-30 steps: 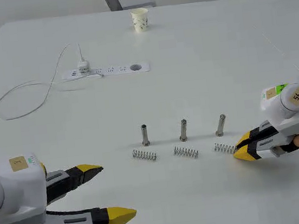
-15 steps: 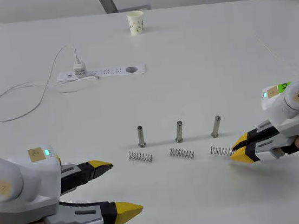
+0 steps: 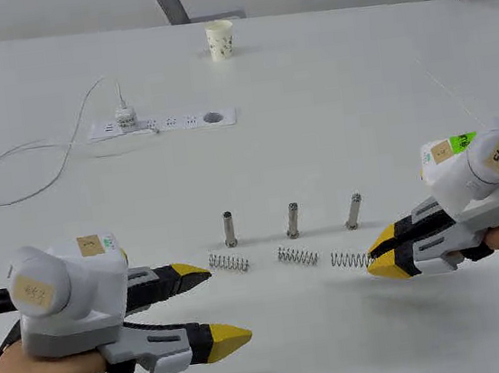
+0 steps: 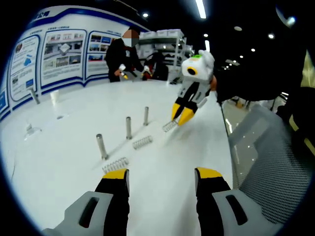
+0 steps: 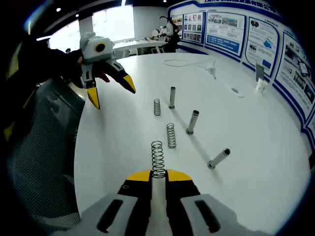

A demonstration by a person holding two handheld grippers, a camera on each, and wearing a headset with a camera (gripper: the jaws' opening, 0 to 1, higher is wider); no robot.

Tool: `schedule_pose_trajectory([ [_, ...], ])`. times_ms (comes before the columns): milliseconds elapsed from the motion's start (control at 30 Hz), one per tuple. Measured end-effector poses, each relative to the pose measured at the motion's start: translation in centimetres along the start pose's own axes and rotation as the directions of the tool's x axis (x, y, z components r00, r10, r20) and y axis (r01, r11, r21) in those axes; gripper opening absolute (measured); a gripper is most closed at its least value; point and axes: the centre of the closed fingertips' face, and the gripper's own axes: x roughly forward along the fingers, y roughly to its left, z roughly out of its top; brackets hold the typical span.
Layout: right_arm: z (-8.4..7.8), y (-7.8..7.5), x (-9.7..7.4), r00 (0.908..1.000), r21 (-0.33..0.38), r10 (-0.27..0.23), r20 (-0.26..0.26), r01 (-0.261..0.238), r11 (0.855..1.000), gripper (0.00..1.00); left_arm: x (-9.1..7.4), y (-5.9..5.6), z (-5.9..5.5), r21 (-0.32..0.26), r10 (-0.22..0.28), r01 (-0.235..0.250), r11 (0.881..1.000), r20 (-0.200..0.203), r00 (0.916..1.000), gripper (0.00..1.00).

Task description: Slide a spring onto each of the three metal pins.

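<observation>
Progress is nil: all three upright steel pins point(image 3: 292, 220) stand bare, the right hand-held gripper point(image 3: 378, 257) pinches one coiled wire spring point(image 3: 349, 259), the left hand-held gripper point(image 3: 227, 303) gapes empty.

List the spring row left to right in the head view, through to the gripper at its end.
first spring → second spring → third spring, its far end pinched in the jaws → right gripper

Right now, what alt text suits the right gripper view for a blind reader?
The right gripper's yellow-tipped tongs pinch one end of a small coiled metal spring at a white table. Two more springs lie beyond, beside three standing silver metal pins; the left gripper hovers open at upper left.
</observation>
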Motion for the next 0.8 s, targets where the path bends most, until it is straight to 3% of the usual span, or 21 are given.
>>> schedule_pose_trajectory([
  [367,2.4,2.5,0.9,0.998,-0.071,0.063,0.006,-0.062,0.996,0.11,2.3,-1.2,0.4,0.033,-0.059,0.06,0.998,-0.017,0.9981,0.5],
  [800,4.7,4.9,2.2,0.9917,-0.145,0.129,-0.003,-0.128,0.981,0.11,3.1,-1.6,1.2,0.067,-0.077,0.078,0.995,-0.008,0.997,0.43],
])
